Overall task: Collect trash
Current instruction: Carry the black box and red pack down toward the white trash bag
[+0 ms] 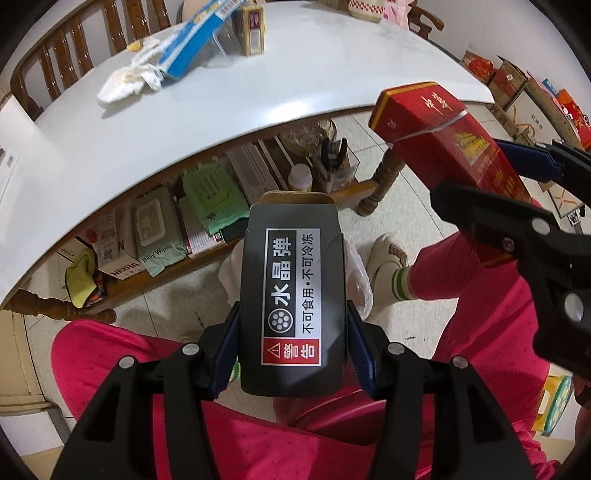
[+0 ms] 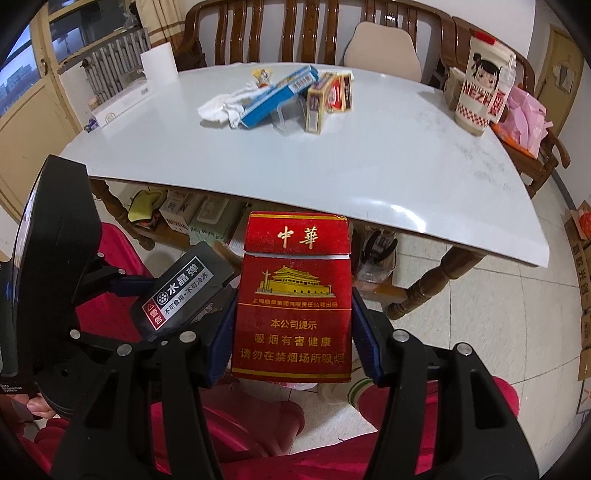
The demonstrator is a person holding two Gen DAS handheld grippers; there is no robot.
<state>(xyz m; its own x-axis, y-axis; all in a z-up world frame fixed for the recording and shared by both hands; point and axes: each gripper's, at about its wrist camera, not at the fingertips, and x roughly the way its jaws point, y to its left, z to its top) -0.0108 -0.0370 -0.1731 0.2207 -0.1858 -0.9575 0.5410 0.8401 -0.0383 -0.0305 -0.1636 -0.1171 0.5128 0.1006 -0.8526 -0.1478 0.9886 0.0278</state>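
Observation:
My left gripper [image 1: 291, 343] is shut on a dark grey box [image 1: 293, 291] with a white warning label, held over my lap in front of the table. It also shows in the right wrist view [image 2: 184, 288]. My right gripper [image 2: 291, 336] is shut on a red cigarette pack [image 2: 295, 295], also seen in the left wrist view [image 1: 454, 136]. On the white table [image 2: 369, 166] lie a crumpled white tissue [image 2: 221, 105], a blue box [image 2: 279, 96], a clear plastic piece [image 2: 286, 114] and yellow-and-red small boxes [image 2: 327, 98].
A tall cartoon-printed cup [image 2: 480, 92] and pink bag [image 2: 524, 118] stand at the table's right end. A white box [image 2: 122, 103] sits at the left end. A shelf of wipes and boxes [image 1: 177, 221] is under the table. Wooden chairs [image 2: 295, 29] stand behind. Cardboard boxes [image 1: 517, 85] line the floor.

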